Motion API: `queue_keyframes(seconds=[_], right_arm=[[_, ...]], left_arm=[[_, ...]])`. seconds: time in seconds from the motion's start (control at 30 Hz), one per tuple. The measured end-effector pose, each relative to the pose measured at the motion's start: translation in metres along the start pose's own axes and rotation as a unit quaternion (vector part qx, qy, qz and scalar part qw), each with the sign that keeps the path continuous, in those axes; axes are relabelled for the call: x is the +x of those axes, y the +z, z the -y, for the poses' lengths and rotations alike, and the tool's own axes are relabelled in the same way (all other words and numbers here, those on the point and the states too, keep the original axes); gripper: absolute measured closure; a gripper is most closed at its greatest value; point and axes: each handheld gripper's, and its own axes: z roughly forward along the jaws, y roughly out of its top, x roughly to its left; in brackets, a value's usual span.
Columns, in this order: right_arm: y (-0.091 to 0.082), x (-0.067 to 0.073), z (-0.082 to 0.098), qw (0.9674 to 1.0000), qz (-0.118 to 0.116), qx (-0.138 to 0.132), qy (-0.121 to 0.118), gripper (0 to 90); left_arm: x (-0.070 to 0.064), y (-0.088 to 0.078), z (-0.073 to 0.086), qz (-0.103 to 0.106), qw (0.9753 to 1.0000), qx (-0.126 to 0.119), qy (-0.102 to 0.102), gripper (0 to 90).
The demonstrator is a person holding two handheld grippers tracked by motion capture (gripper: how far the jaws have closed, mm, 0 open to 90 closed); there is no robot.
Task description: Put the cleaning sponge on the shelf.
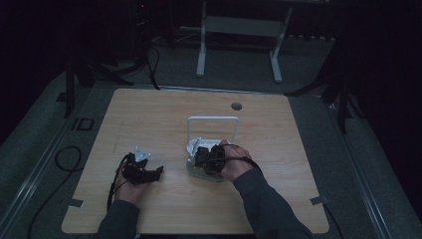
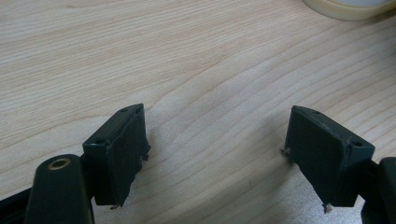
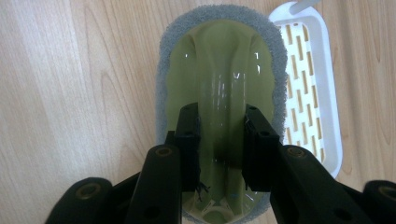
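Gripping glossy olive-green scrubber with grey sponge rim by its central ridge, right gripper jaws closed on it, lower centre. Slip risk: slick ridge, narrow purchase; could drop beside white slotted plastic tray. Left gripper wide open, empty, over bare light wooden table.

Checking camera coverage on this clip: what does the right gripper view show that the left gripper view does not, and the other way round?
The right gripper view shows the right gripper shut on the raised handle of a green scrubbing brush with a grey pad around its edge, and a white slotted tray beside it. The left gripper view shows the left gripper open with bare wood between its jaws, and a cream rounded edge at the top. Both share the wooden table.
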Motion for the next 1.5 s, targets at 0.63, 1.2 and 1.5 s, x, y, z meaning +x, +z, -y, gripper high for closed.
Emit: queue_keyframes(seconds=[0.63, 1.2, 1.5], right_arm=[[0.003, -0.008, 0.008, 0.9984, 0.033, -0.012, -0.044, 71.3], [0.01, -0.02, 0.014, 0.9975, 0.039, -0.008, -0.059, 71.3], [0.013, -0.027, 0.019, 0.9977, 0.035, -0.012, -0.057, 71.4]], left_arm=[[0.0, 0.0, 0.0, 0.0, 1.0, 0.0, 0.0, 21.1], [0.0, 0.0, 0.0, 0.0, 1.0, 0.0, 0.0, 21.0], [0.0, 0.0, 0.0, 0.0, 1.0, -0.001, -0.001, 21.0]])
